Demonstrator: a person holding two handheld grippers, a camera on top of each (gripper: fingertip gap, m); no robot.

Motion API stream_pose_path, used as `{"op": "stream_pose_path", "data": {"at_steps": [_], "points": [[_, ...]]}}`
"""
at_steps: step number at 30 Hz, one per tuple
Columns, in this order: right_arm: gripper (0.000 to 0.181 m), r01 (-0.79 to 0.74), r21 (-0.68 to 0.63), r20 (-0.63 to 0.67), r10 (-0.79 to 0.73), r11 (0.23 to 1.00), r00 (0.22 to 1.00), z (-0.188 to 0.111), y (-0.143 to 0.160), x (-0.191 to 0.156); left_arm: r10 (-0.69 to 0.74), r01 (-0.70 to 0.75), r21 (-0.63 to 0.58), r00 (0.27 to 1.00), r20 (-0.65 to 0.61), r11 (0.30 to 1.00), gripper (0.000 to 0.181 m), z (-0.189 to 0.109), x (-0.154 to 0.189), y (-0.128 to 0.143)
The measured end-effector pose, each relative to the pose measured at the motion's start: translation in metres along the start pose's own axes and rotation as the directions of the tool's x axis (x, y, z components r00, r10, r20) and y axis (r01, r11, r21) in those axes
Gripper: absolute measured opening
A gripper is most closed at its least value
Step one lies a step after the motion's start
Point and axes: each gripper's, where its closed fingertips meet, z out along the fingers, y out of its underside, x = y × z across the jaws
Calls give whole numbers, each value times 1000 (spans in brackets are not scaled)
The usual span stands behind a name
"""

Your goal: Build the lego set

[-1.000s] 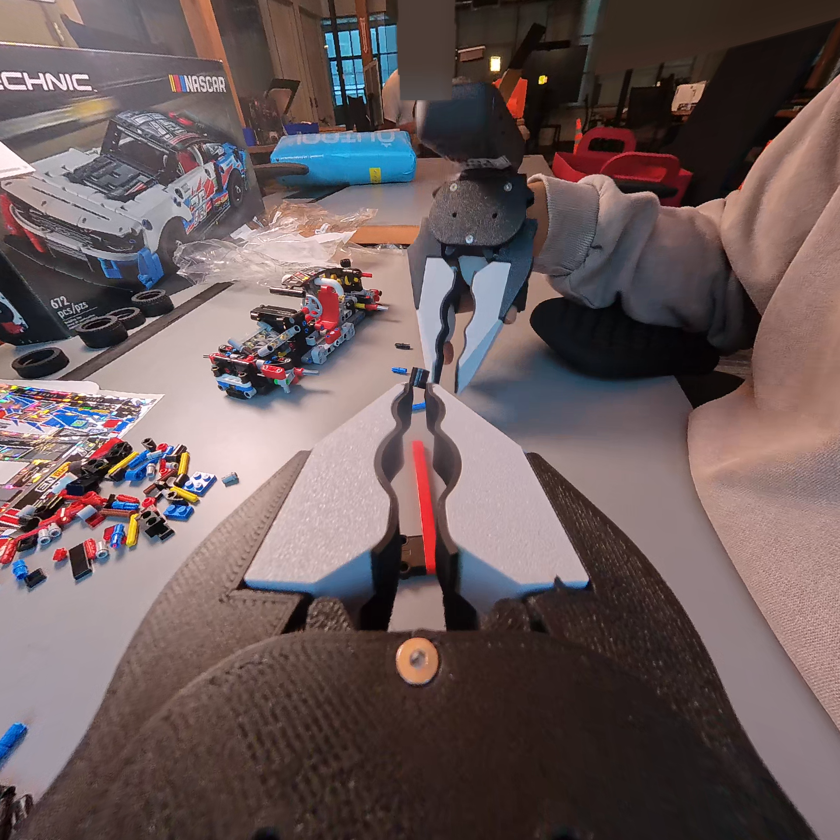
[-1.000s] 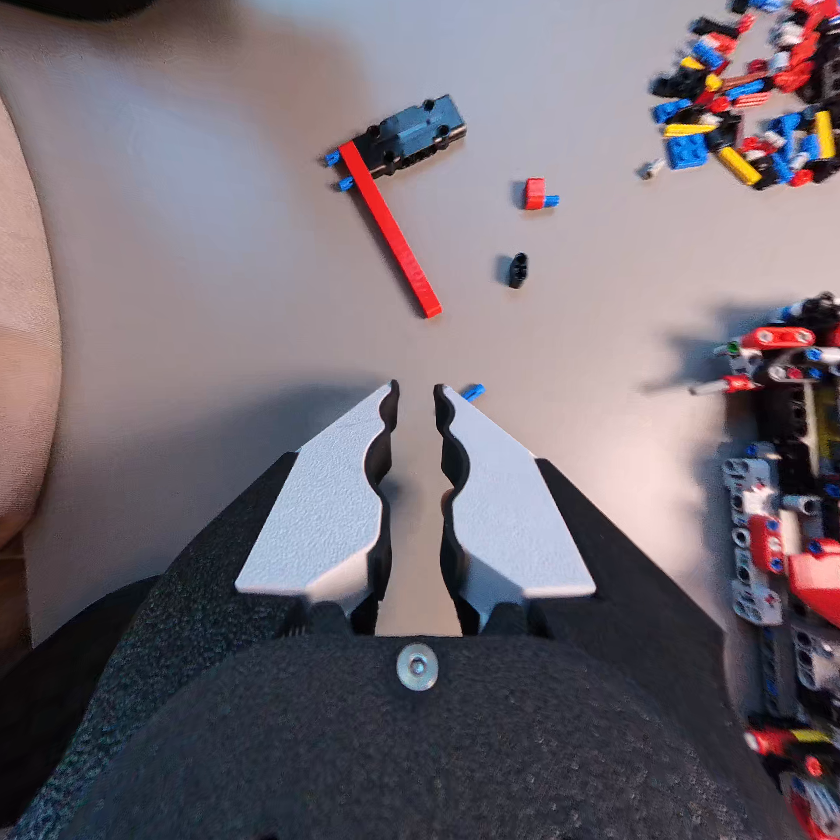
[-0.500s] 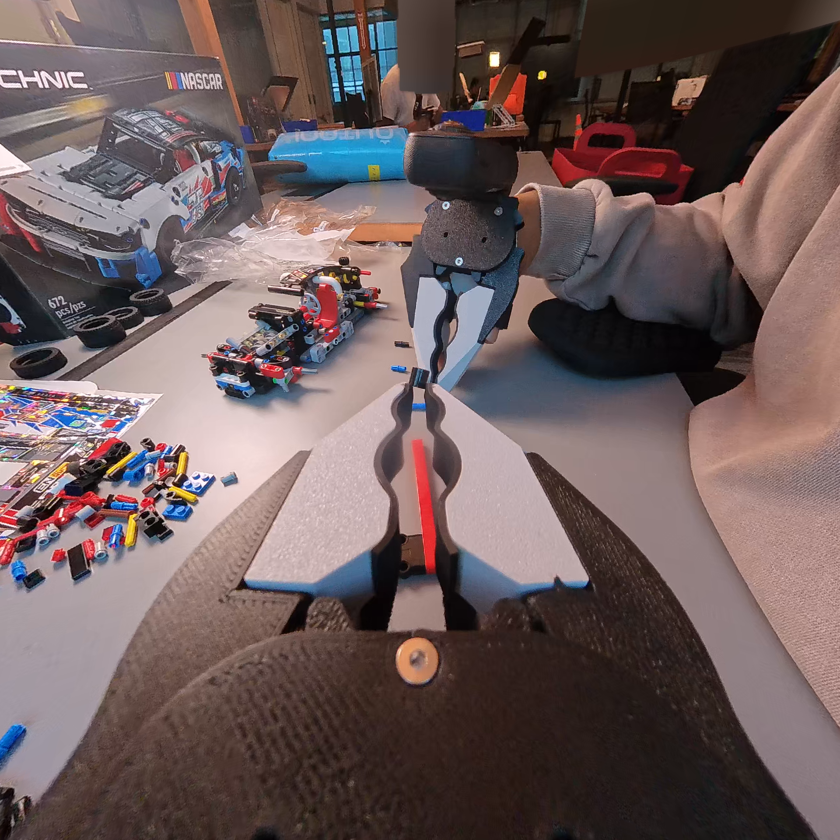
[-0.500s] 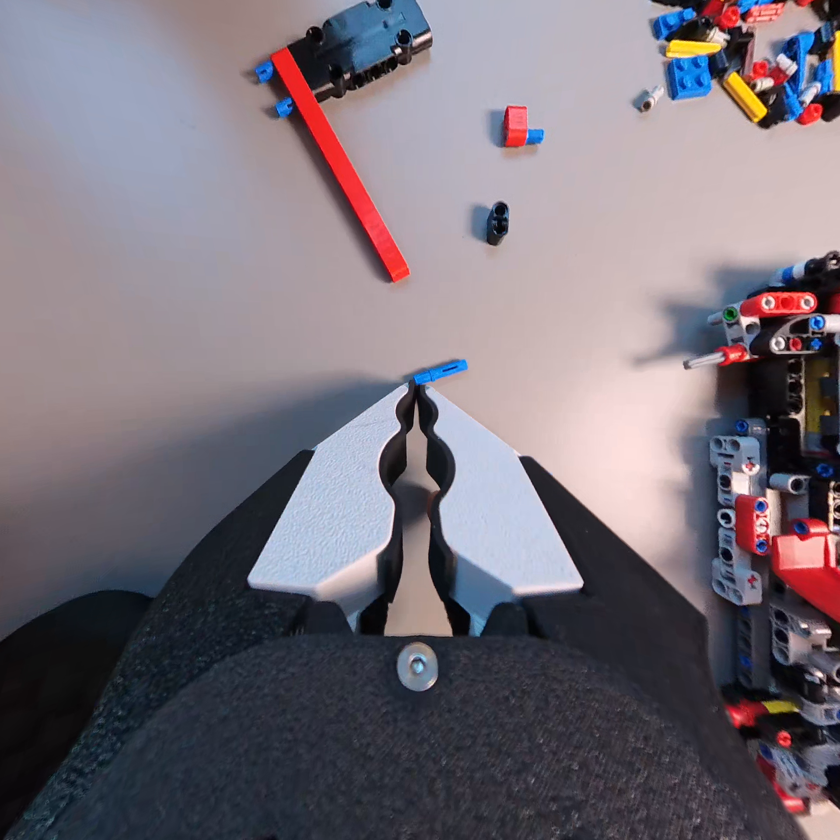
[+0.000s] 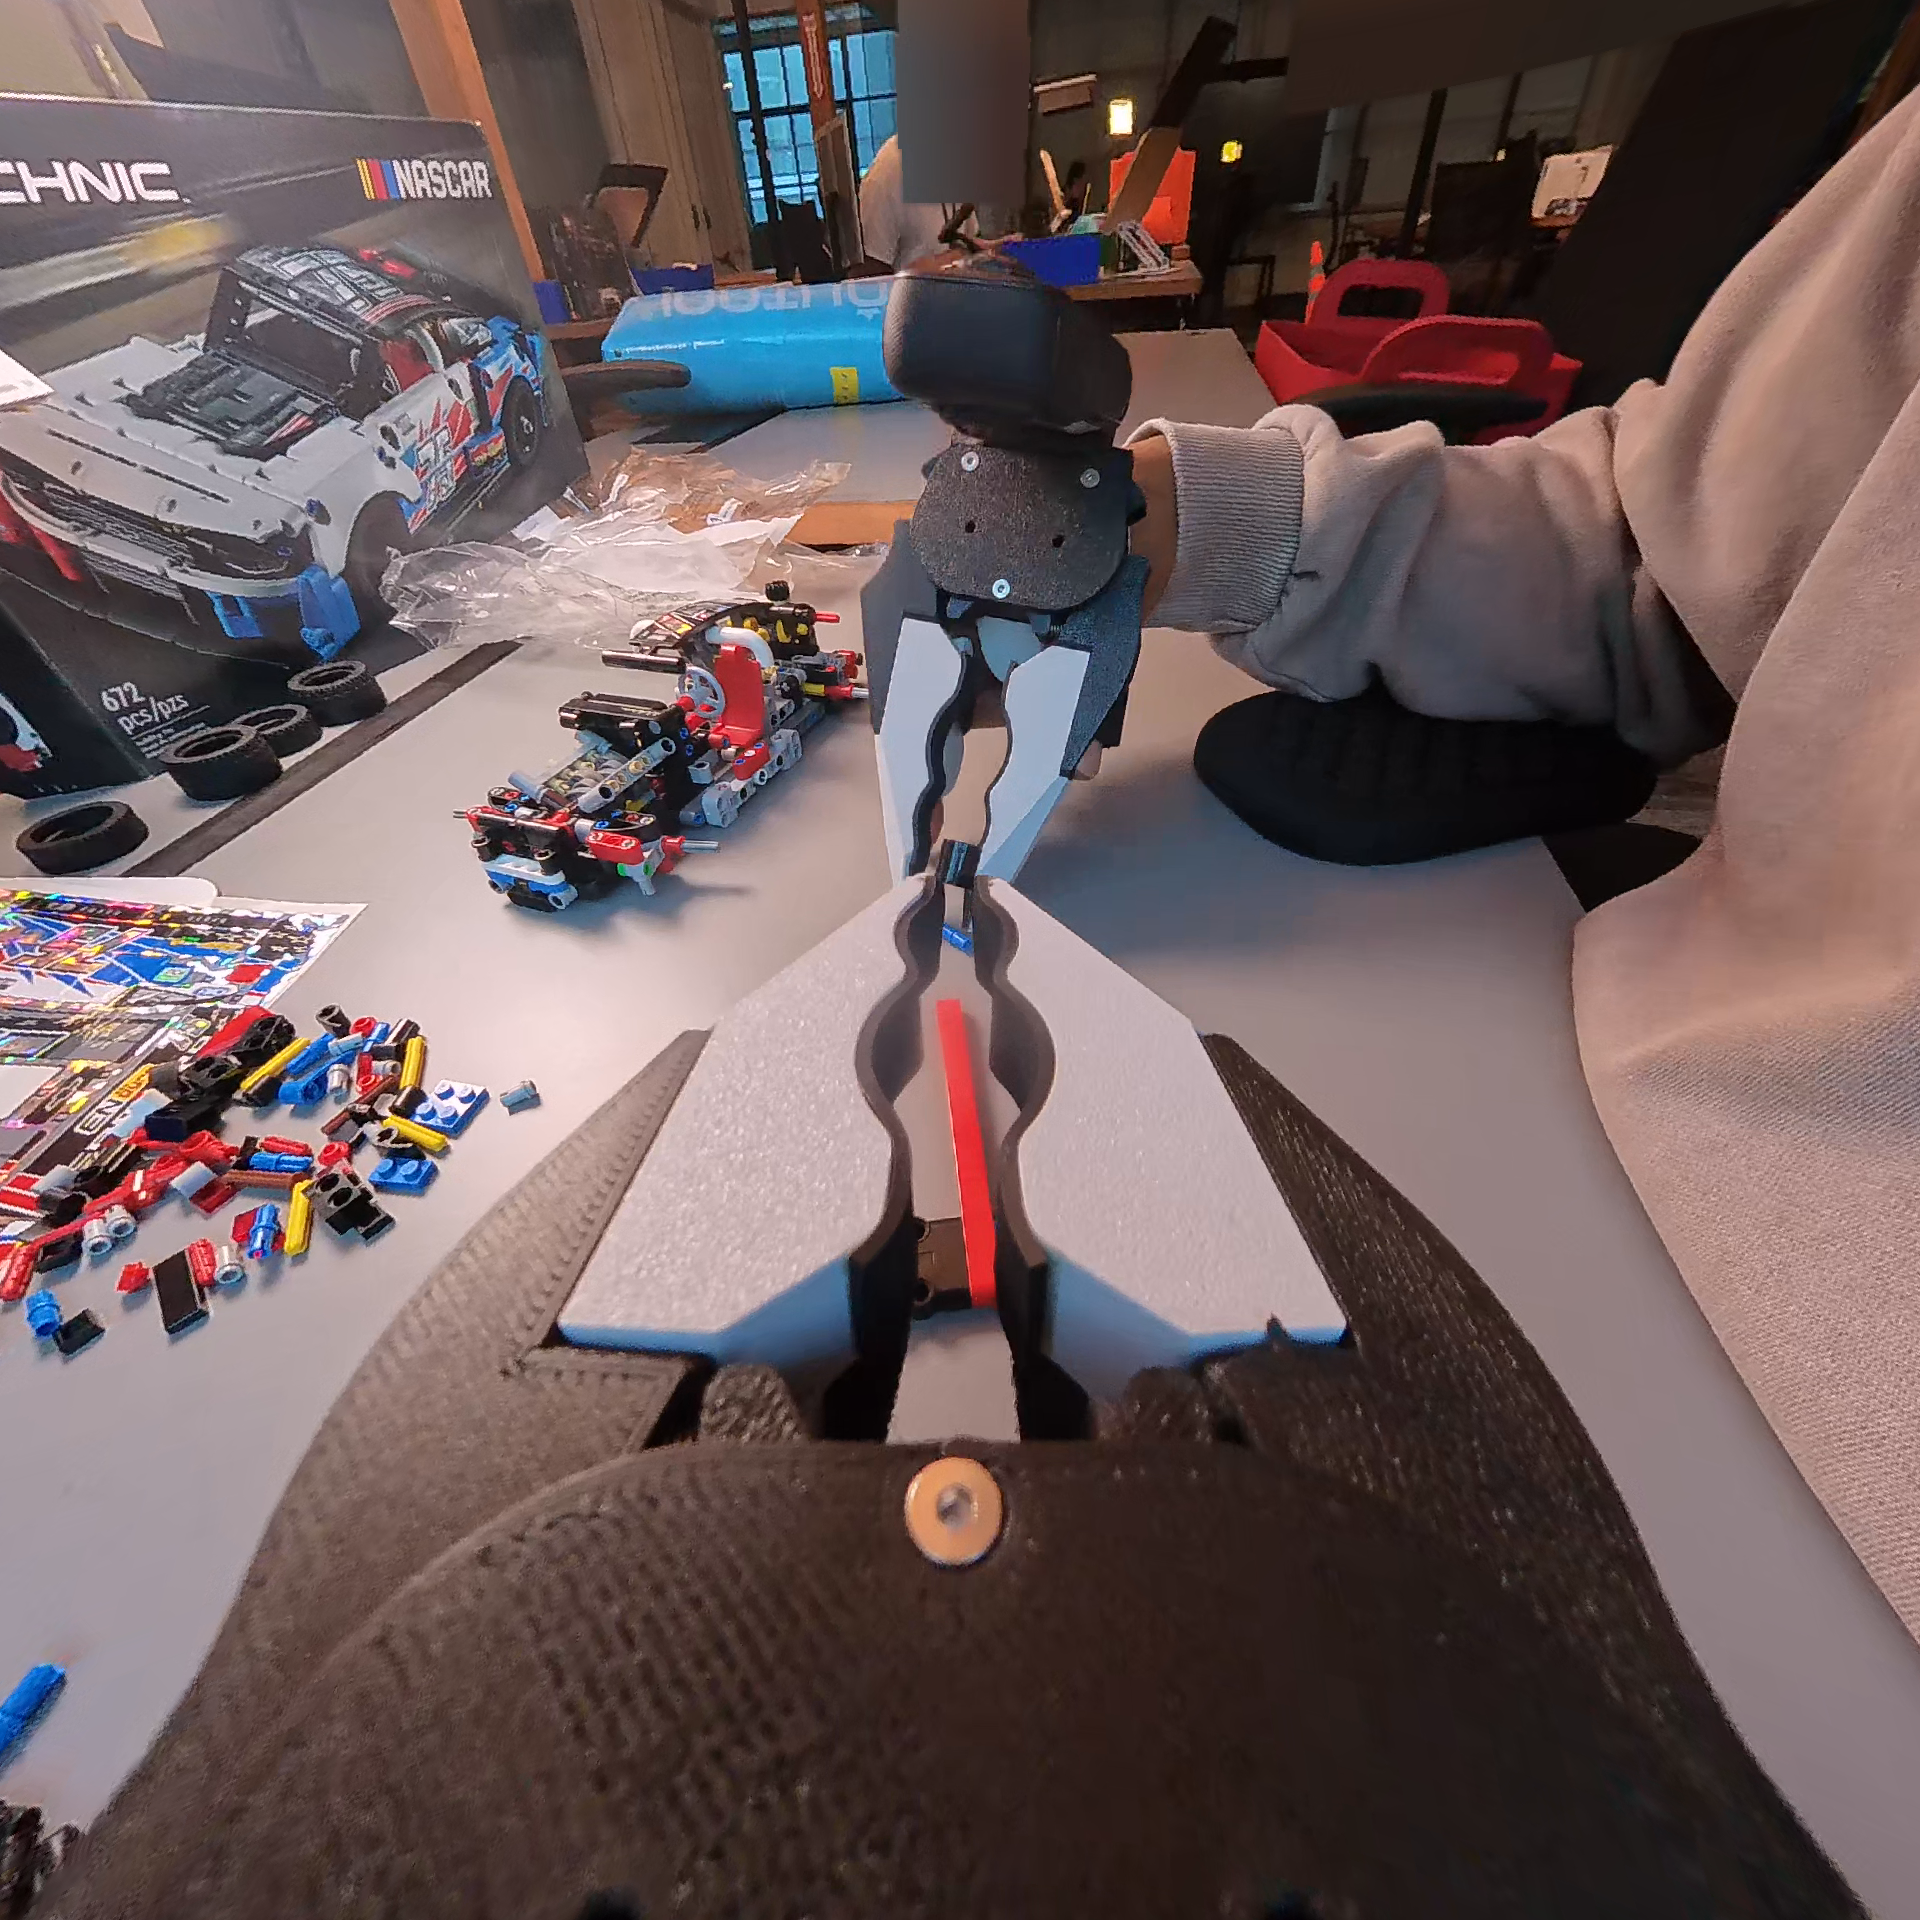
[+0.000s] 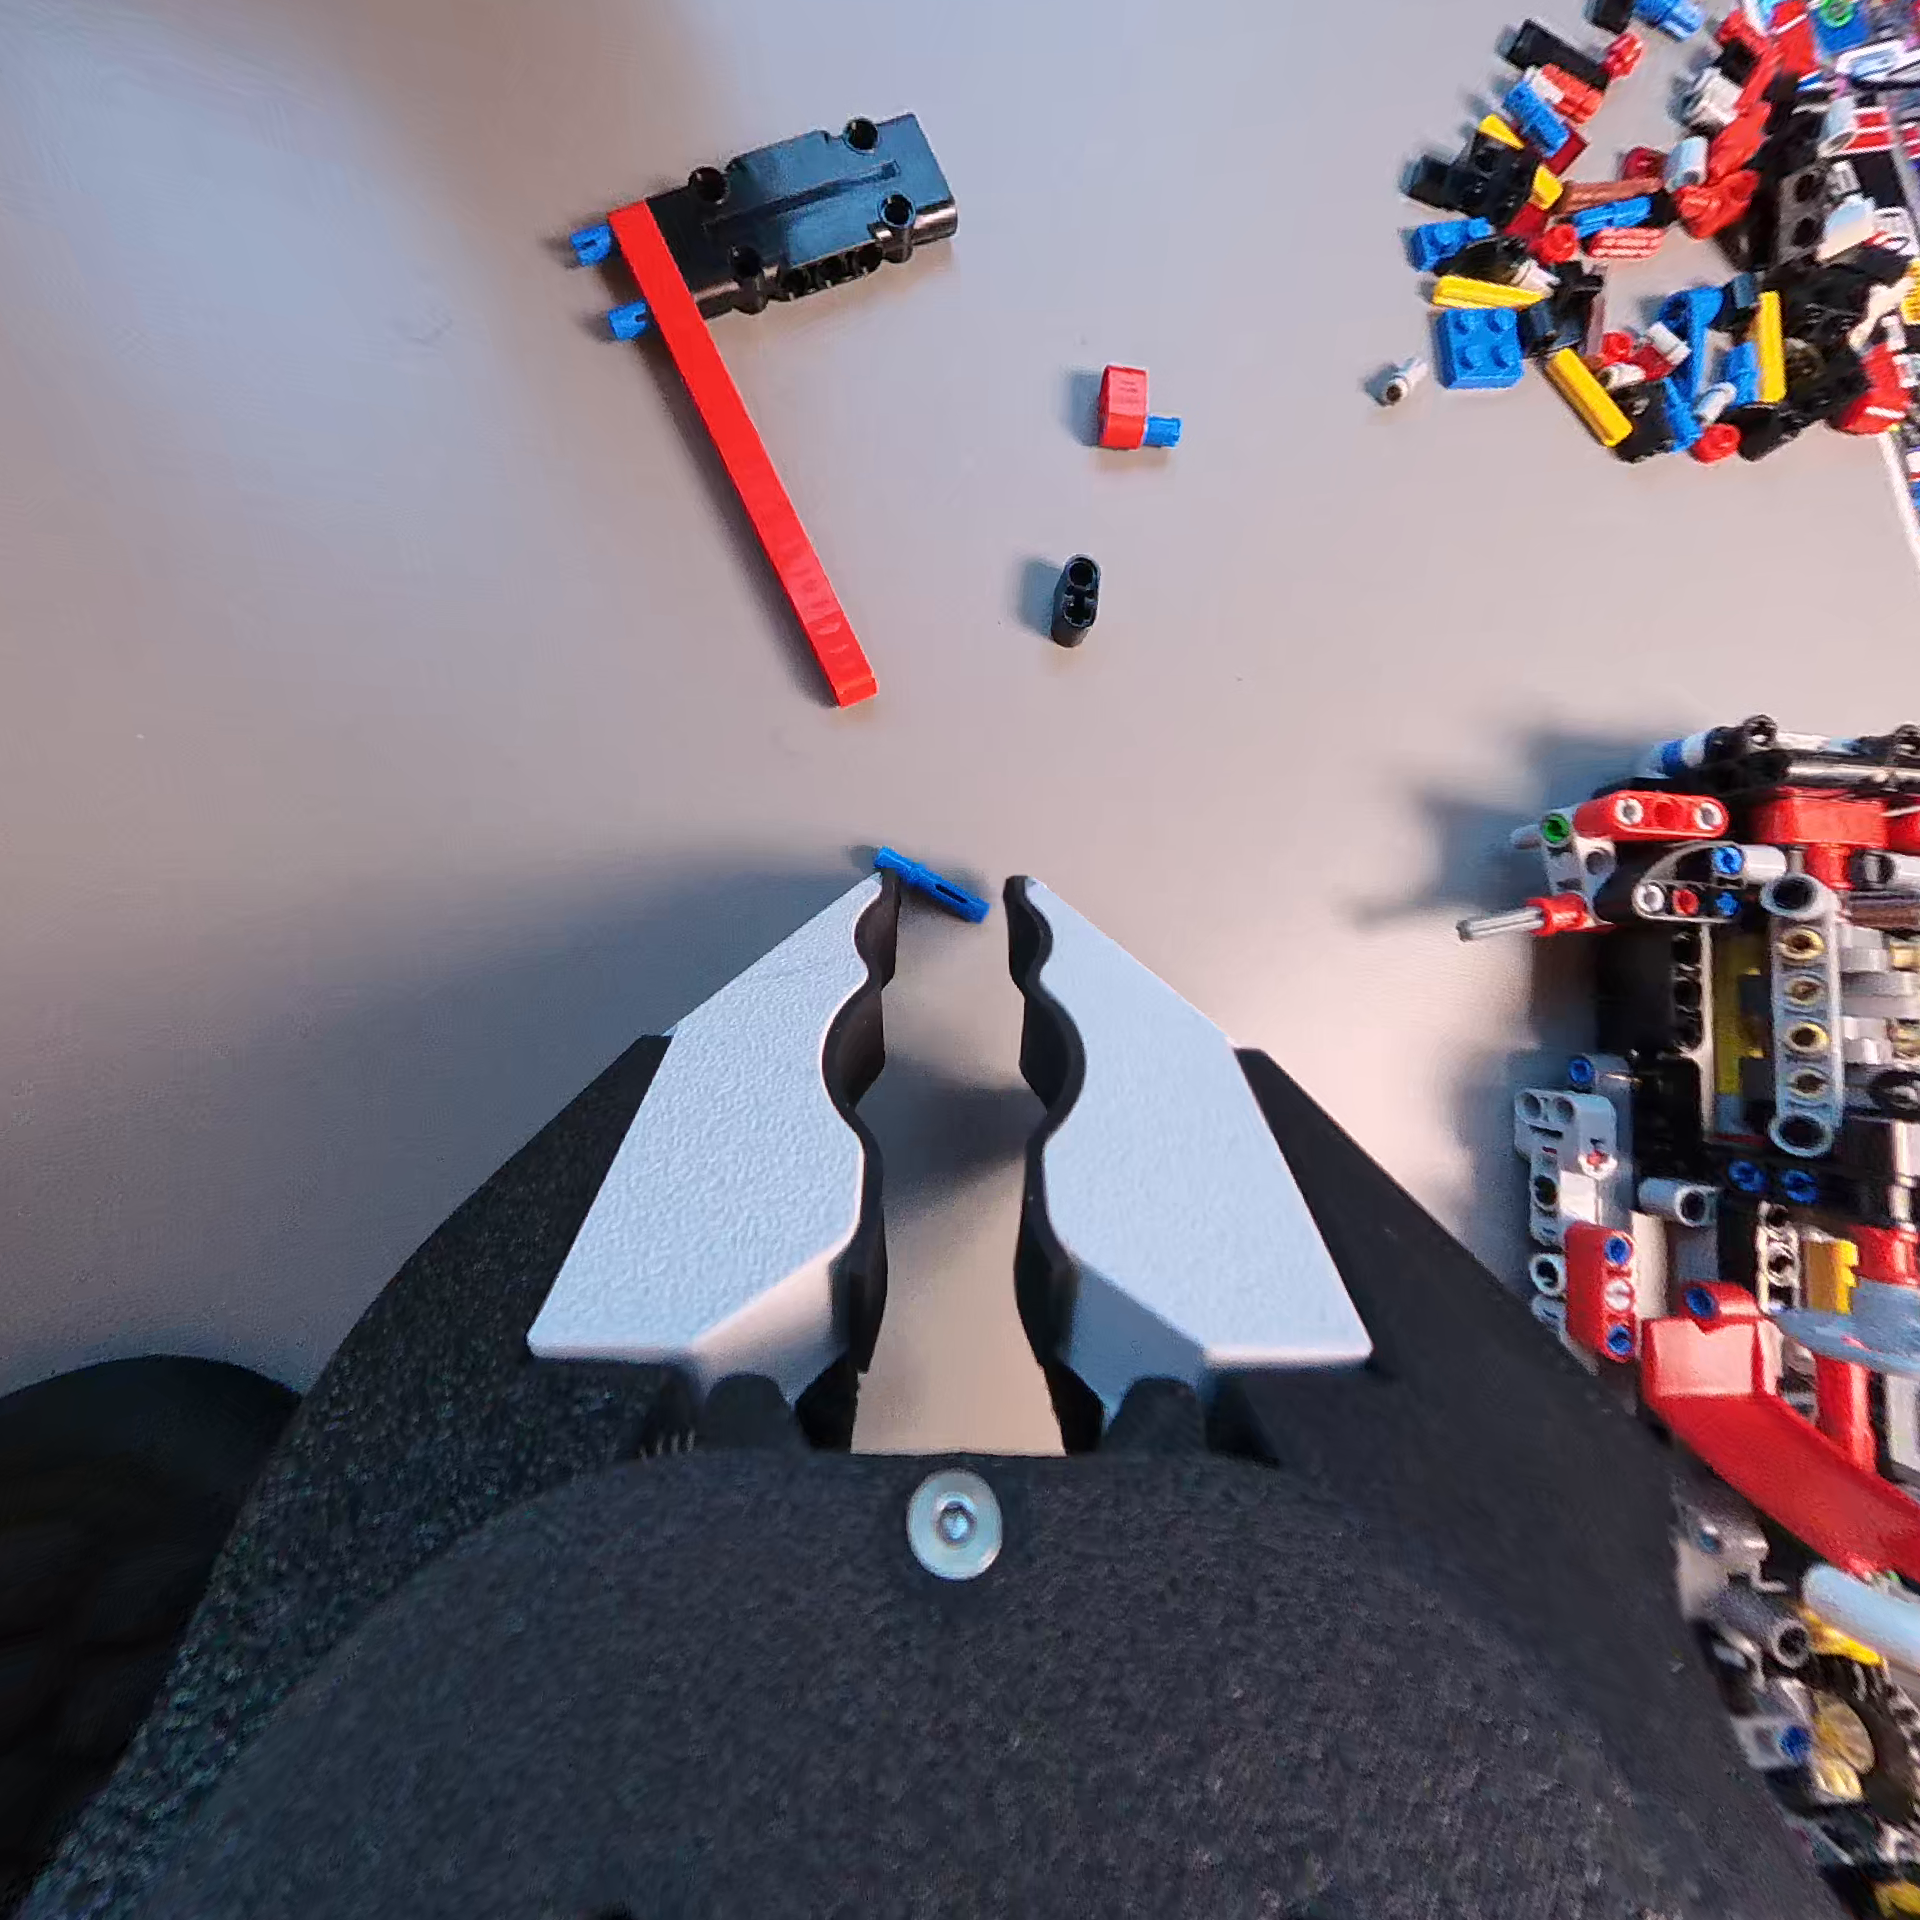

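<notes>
Since half a second ago the right gripper (image 6: pixel 943 883) has spread its jaws, releasing the blue pin (image 6: pixel 930 884), now on the table (image 6: pixel 312 623) touching its left fingertip. Leftward lies the red beam (image 6: pixel 740 447). Rightward stands the chassis (image 6: pixel 1745 1091). Left gripper (image 5: pixel 951 883): jaws nearly closed, grasping nothing.

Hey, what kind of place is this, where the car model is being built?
Probably a shared workshop or makerspace, not a home. A wide grey table holds the half-built car chassis and loose bricks. Behind it are more worktables, red bins and tall windows in a big open hall.
</notes>
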Motion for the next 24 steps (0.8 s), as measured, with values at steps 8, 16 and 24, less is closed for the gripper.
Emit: {"op": "stream_pose_path", "data": {"at_steps": [8, 16, 24], "points": [[4, 20, -43, 14, -19, 999, 1000, 1, 4, -8, -3, 3, -5, 1000, -2, 1000, 3, 0, 0, 2], [2, -18, -35, 15, 19, 999, 1000, 3, 2, -7, 9, -9, -14, 1000, 3, 1000, 3, 2, 0, 3], [1, -34, 38, -24, 35, 999, 999, -4, -7, -2, 47, -45, -31, 997, 63, 998, 3, -1, -9, 5]]}}
